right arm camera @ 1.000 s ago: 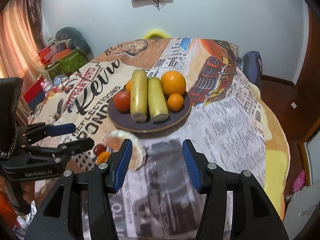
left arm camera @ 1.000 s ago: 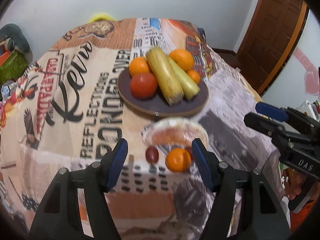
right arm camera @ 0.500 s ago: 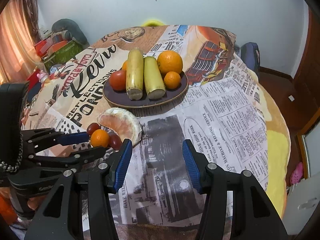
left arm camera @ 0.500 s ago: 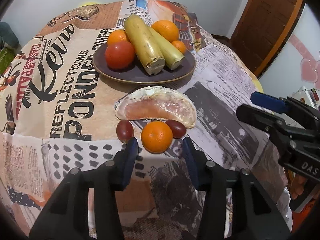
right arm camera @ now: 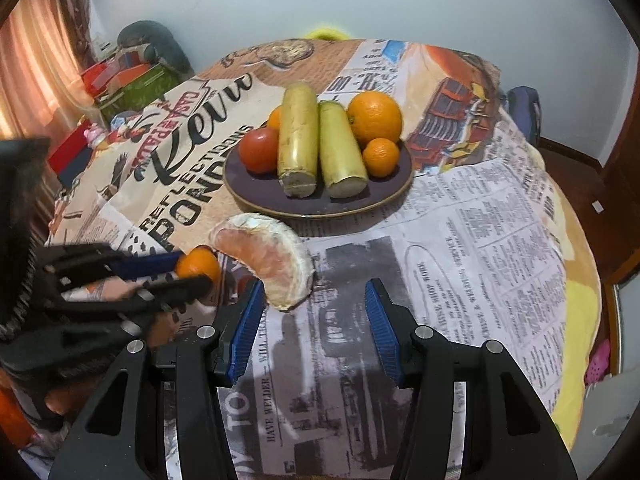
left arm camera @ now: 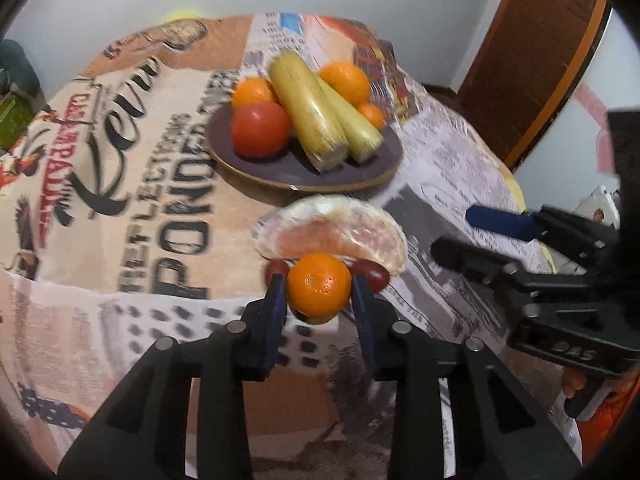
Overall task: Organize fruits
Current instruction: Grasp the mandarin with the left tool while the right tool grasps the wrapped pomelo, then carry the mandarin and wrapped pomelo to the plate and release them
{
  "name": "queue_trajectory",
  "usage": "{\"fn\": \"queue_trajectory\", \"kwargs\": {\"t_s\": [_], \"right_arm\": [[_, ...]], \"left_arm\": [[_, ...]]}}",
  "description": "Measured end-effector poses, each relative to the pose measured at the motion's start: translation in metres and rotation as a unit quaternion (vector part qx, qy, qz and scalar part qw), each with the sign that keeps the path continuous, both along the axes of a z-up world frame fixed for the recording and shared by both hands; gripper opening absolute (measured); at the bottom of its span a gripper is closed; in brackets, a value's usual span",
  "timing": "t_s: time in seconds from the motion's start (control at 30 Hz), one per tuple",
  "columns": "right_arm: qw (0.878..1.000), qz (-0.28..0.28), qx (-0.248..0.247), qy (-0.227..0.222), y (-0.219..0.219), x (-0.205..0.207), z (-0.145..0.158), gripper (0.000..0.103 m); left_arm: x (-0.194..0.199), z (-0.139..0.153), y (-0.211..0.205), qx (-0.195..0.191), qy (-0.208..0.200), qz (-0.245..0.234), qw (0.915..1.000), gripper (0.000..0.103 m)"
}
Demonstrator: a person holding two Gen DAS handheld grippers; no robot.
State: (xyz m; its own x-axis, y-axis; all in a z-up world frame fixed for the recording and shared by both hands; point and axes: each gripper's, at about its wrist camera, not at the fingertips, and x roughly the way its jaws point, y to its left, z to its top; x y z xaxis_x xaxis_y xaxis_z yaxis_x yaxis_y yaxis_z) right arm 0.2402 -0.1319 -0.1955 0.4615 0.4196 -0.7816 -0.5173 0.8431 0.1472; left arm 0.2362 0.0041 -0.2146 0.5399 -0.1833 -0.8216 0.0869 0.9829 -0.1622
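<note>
Left wrist view: the left gripper (left arm camera: 319,294) has a small orange (left arm camera: 319,285) between its blue pads, both pads against the fruit's sides, jaws closing on it. The orange sits at the near edge of the table, on a newspaper-print tablecloth (left arm camera: 120,200). Two dark red grapes (left arm camera: 374,273) peek out on either side behind the pads, just in front of a peeled grapefruit wedge (left arm camera: 332,236). Beyond that, a dark plate (left arm camera: 280,168) carries a tomato (left arm camera: 260,130), two yellow-green stalks (left arm camera: 308,112), and three oranges (left arm camera: 345,82). The right gripper (left arm camera: 460,236) shows at the right edge, pointing in over the cloth. Right wrist view: the right gripper (right arm camera: 314,320) hangs above bare cloth, jaws spread with nothing between them; the wedge (right arm camera: 268,258) lies just beyond its left finger. At left, the left gripper (right arm camera: 188,270) pinches the small orange (right arm camera: 199,266). The plate (right arm camera: 320,204) with its fruit sits farther back, apart from both grippers.
</note>
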Motion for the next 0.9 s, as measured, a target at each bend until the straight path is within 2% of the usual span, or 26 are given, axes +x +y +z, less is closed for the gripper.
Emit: {"fn": "queue_trajectory", "kwargs": {"t_s": [0.1, 0.17, 0.23, 0.4, 0.6, 0.67, 0.73, 0.9], "right_arm": [[1.000, 0.005, -0.006, 0.003, 0.008, 0.005, -0.003, 0.049], [1.000, 0.010, -0.005, 0.010, 0.014, 0.010, -0.007, 0.054], [1.000, 0.012, -0.002, 0.014, 0.019, 0.014, -0.009, 0.058], [0.999, 0.032, -0.016, 0.022, 0.038, 0.022, -0.017, 0.058], [0.997, 0.053, -0.038, 0.039, 0.058, 0.034, -0.032, 0.058], [0.996, 0.057, -0.043, 0.045, 0.060, 0.037, -0.037, 0.060], [0.996, 0.066, -0.043, 0.046, 0.063, 0.036, -0.037, 0.068], [0.995, 0.074, -0.056, 0.036, 0.069, 0.034, -0.041, 0.070]], "left_arm": [[-0.003, 0.013, 0.019, 0.002, -0.017, 0.017, 0.9997, 0.033], [-0.004, 0.017, 0.033, 0.004, -0.023, 0.029, 0.9993, 0.033], [-0.004, 0.017, 0.046, 0.006, -0.023, 0.041, 0.9989, 0.033], [-0.002, 0.007, 0.070, 0.009, -0.016, 0.061, 0.9979, 0.033], [0.000, -0.006, 0.077, 0.003, -0.007, 0.063, 0.9980, 0.033], [0.000, -0.008, 0.077, 0.003, -0.007, 0.061, 0.9981, 0.033], [0.000, -0.009, 0.076, 0.000, -0.008, 0.058, 0.9983, 0.033], [0.000, -0.013, 0.074, -0.005, -0.007, 0.056, 0.9984, 0.033]]}}
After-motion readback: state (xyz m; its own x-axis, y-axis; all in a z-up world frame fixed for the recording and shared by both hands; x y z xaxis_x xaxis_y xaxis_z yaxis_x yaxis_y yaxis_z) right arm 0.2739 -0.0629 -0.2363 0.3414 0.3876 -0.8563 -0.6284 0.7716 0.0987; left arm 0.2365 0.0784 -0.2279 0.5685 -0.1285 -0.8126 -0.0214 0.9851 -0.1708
